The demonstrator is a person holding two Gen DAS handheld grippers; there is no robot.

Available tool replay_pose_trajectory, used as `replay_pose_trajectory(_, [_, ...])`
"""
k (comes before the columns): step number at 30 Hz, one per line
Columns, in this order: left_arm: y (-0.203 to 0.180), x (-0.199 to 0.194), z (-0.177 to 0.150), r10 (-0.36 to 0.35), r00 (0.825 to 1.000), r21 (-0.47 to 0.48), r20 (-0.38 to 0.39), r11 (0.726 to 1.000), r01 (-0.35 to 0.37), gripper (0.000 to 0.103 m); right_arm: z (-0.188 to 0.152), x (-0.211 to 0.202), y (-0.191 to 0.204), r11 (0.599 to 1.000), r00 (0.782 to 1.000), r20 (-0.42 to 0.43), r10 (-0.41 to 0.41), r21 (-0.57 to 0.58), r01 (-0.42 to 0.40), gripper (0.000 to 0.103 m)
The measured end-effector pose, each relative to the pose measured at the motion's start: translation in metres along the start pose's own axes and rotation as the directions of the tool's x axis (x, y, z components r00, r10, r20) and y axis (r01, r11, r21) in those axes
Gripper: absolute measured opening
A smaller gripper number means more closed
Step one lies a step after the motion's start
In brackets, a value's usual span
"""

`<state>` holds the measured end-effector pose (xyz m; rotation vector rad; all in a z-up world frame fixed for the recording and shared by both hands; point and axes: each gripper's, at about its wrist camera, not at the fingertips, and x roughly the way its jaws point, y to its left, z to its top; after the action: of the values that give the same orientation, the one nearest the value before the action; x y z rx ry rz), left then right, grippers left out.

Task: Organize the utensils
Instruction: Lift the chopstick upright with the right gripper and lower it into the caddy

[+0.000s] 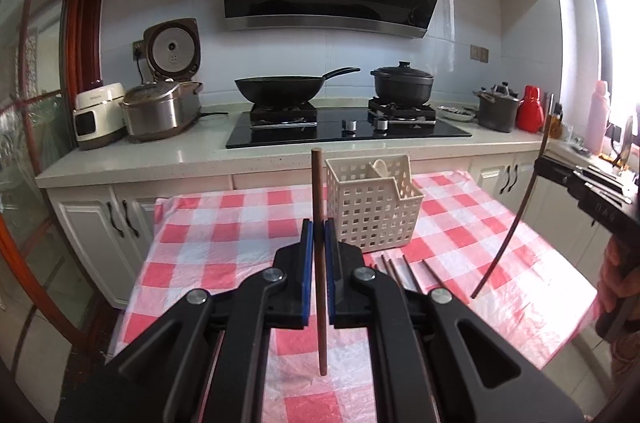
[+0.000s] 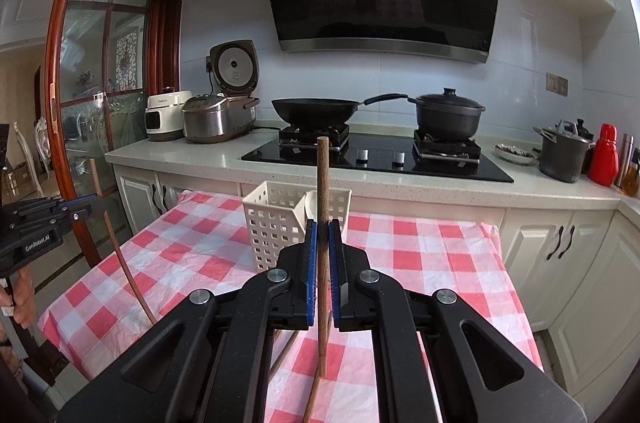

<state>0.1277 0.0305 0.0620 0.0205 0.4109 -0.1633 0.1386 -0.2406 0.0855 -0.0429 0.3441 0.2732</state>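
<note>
My left gripper (image 1: pixel 319 235) is shut on a brown wooden chopstick (image 1: pixel 319 207) that stands upright between its blue pads. A second upright chopstick (image 2: pixel 322 191) is clamped in my right gripper (image 2: pixel 323 235), which is also shut. Both grippers hover above the red-and-white checked tablecloth (image 1: pixel 208 235), a little short of a white lattice utensil basket (image 1: pixel 372 211) with a pale spoon (image 1: pixel 380 167) in it. Several more chopsticks (image 1: pixel 394 269) lie on the cloth just in front of the basket. The right gripper and its chopstick (image 1: pixel 516 219) show at the right edge of the left wrist view.
Behind the table runs a counter with a black hob (image 1: pixel 348 129), a wok (image 1: pixel 288 89), a lidded pot (image 1: pixel 402 85) and rice cookers (image 1: pixel 160 107). A steel pot (image 1: pixel 497 111) and red flask (image 1: pixel 530 109) stand at the right. A hand (image 2: pixel 22 297) grips the left tool.
</note>
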Motion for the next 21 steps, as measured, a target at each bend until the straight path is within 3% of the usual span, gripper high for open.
replay_pose_trajectory(11, [0.013,0.028,0.032,-0.004,1.0,-0.016,-0.007,1.0,0.004,0.006,0.027,0.035,0.0,1.0,1.0,0.009,0.021,-0.014,-0.021,0.006])
replay_pose_trajectory(21, [-0.007,0.062,0.118,-0.013,0.998,0.058,0.069,0.998,0.009,0.006,0.084,0.083,-0.011,1.0,0.999,0.047,0.01,-0.014,-0.009,0.006])
